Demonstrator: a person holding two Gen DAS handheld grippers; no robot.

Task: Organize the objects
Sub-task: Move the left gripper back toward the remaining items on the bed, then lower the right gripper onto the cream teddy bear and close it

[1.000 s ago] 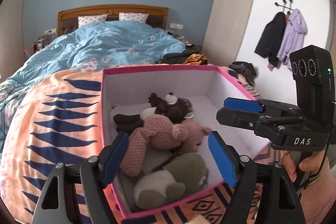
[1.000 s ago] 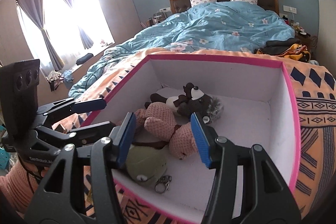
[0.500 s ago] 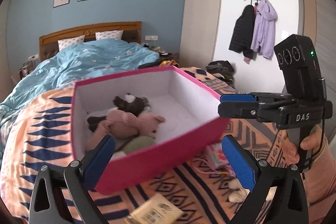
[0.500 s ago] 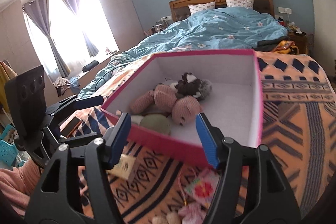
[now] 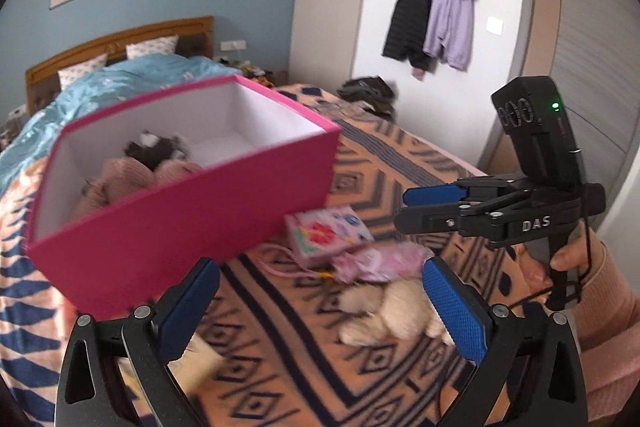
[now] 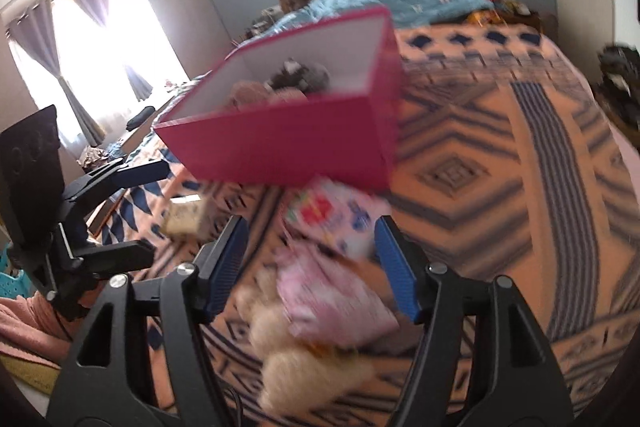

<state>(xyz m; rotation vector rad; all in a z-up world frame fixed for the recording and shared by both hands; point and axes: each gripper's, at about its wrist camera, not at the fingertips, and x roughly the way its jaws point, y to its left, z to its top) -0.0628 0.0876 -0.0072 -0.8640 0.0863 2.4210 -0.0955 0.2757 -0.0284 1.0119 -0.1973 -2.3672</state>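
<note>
Between the left tongs (image 5: 320, 301), spread wide and empty, blanket (image 5: 400, 163) lies open; a cream plush (image 5: 392, 311) sits just ahead. Right tongs (image 6: 310, 267), marked "DAS", stand apart, empty, over a pink pouch (image 6: 332, 299) and floral packet (image 6: 340, 215). Beyond, the pink box (image 5: 168, 227) holds toys (image 5: 132, 175); its near wall crowds the left tongs.

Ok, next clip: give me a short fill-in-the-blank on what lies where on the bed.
1. The plush toys lie inside the open ____ cardboard box.
2. The flowered pouch lies on the patterned ____.
3. The cream plush toy lies ____ the box.
4. The left gripper holds ____.

Missing: pink; blanket; outside; nothing
</note>
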